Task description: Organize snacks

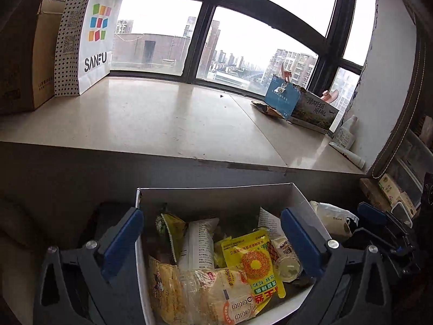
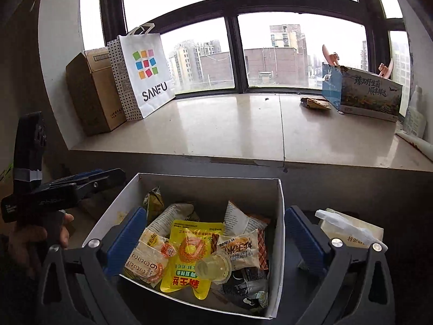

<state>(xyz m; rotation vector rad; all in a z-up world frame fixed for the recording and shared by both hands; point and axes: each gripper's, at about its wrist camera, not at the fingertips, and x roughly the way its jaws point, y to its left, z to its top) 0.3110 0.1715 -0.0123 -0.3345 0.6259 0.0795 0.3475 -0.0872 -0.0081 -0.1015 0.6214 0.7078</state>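
Note:
A white open box [image 1: 216, 189] [image 2: 211, 179] sits low in front of a window ledge and holds several snack packets. A yellow packet with a ring picture [image 1: 254, 262] [image 2: 189, 257] lies on top, with a small clear jelly cup [image 2: 213, 266] [image 1: 288, 268], a Lay's packet [image 1: 216, 284] and a white rice-cracker packet [image 2: 239, 252]. My left gripper [image 1: 212, 243] is open and empty, fingers spread across the box. My right gripper [image 2: 213, 241] is open and empty above the box. The left gripper also shows at the left of the right wrist view [image 2: 89, 181].
The stone ledge [image 1: 162, 119] [image 2: 230, 130] carries a white SANFU bag [image 1: 89, 32] [image 2: 146, 73], a brown carton [image 2: 92, 94], a printed blue box [image 2: 365, 92] [image 1: 297, 103] and a crumpled wrapper [image 2: 315, 103]. A white plastic bag [image 2: 349, 226] lies right of the snack box.

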